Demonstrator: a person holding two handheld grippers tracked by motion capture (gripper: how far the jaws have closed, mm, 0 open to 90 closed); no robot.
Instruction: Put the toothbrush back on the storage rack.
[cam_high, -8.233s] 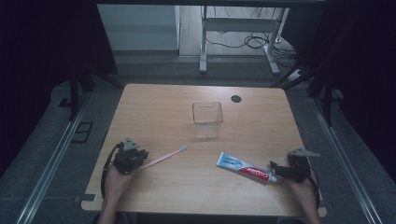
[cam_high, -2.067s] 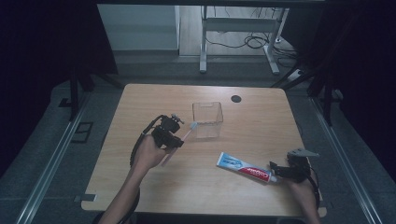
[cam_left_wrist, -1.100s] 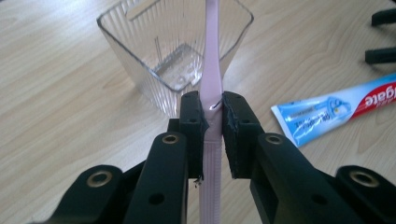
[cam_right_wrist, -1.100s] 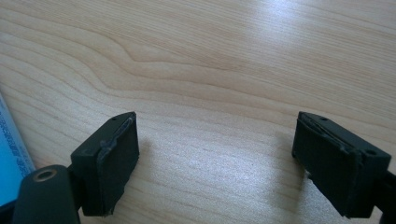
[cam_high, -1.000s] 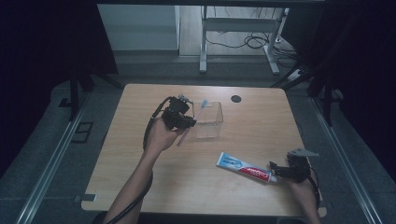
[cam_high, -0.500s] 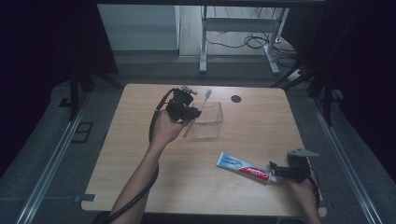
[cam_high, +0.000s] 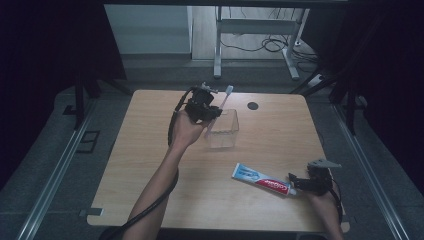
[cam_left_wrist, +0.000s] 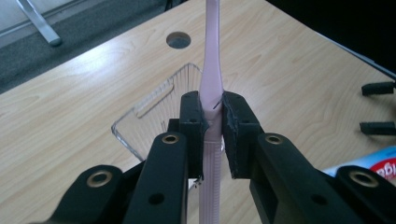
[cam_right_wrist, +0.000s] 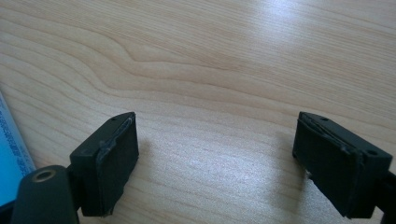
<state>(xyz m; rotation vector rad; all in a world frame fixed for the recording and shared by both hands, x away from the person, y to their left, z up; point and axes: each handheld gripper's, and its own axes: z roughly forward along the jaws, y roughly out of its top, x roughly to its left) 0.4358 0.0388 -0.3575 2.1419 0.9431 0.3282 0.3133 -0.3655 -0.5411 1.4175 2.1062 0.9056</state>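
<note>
My left gripper (cam_high: 209, 107) (cam_left_wrist: 213, 119) is shut on a pale pink toothbrush (cam_left_wrist: 211, 70) (cam_high: 225, 98) and holds it nearly upright above the near-left rim of a clear plastic box (cam_high: 223, 130) (cam_left_wrist: 149, 114). The brush head points up and away. A blue, white and red toothpaste tube (cam_high: 260, 178) (cam_right_wrist: 11, 154) lies flat on the wooden table (cam_high: 150, 150). My right gripper (cam_high: 295, 181) (cam_right_wrist: 217, 154) rests low at the tube's right end, open, with bare wood between its pads.
A round dark hole (cam_high: 253, 105) (cam_left_wrist: 178, 40) sits in the tabletop behind the box. Beyond the far table edge stand metal table legs (cam_high: 217, 47) and cables on the floor. In the left gripper view the other gripper's fingers (cam_left_wrist: 379, 108) show at far right.
My left gripper has carried the toothbrush from the table's front left up and back to the box, tilting it from flat to nearly upright. The right gripper and tube have stayed put.
</note>
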